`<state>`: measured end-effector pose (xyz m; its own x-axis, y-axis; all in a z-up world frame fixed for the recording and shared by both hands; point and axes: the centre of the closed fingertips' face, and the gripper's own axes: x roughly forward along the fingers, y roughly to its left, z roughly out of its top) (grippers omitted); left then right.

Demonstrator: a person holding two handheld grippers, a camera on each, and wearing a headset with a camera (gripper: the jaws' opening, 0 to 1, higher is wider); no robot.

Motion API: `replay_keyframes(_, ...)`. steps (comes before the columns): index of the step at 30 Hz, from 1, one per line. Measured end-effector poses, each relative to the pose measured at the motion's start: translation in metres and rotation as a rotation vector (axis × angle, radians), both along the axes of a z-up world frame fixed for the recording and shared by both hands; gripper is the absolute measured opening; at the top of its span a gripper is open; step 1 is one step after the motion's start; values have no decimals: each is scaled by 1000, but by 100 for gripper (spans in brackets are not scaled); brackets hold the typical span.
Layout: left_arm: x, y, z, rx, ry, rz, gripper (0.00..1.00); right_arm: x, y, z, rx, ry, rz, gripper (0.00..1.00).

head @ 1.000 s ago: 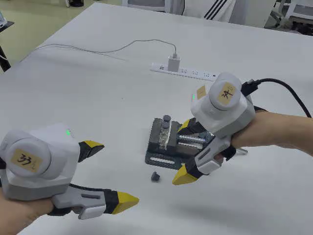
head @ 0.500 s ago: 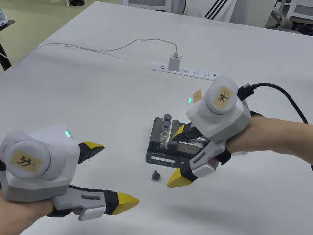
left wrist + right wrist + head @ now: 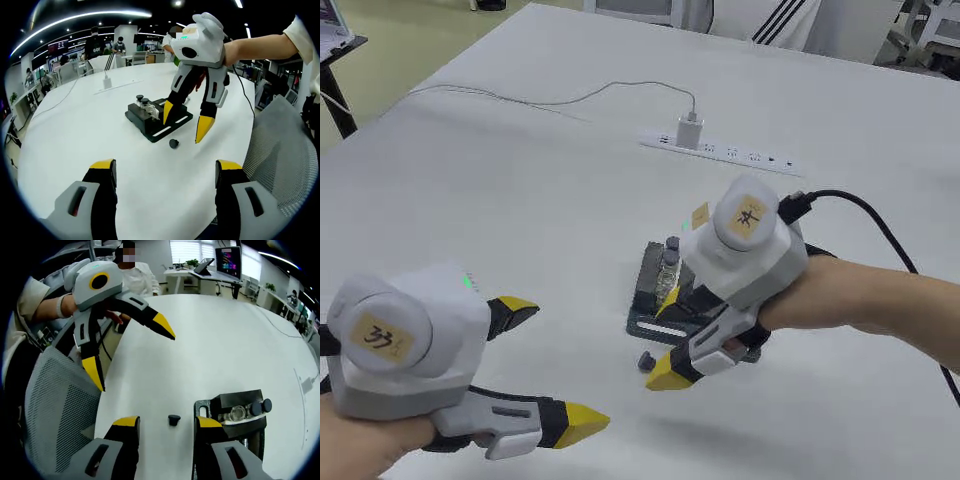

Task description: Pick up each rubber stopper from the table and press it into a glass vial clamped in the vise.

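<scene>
One stopper [image 3: 173, 419] left on bench [image 3: 520, 180] under wide-open, empty right tool [image 3: 185, 122]; left tool [image 3: 552, 362] likewise; one vial [image 3: 258, 407] seen capped.

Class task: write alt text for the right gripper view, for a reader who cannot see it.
A small dark stopper lies on the white table, framed between the yellow-tipped fingers of the open right gripper. Right of it, a vise clamps glass vials; the left gripper hangs open at upper left.
</scene>
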<state>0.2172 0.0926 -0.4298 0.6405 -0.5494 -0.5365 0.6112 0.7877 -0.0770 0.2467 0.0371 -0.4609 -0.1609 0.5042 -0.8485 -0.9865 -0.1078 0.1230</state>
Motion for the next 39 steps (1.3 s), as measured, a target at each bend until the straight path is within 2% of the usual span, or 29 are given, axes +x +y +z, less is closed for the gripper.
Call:
replay_keyframes(5,-2,1,-2,-6,4,1,79,1,1,-11,-39,-4,3,35)
replay_keyframes(10,-3,3,-4,-14,6,8,79,-1,6,-16,-48,21,-15,25)
replay_keyframes(18,-7,8,-8,-26,12,29,79,2,11,-25,-74,2,-15,18)
replay_keyframes(25,-9,10,-12,-33,23,39,79,3,13,-28,-86,-2,-10,15)
replay_keyframes(29,-9,9,-13,-42,25,47,79,4,12,-32,-104,-22,8,14)
replay_keyframes(39,-9,6,-16,-50,31,48,79,7,10,-32,-113,-54,29,11)
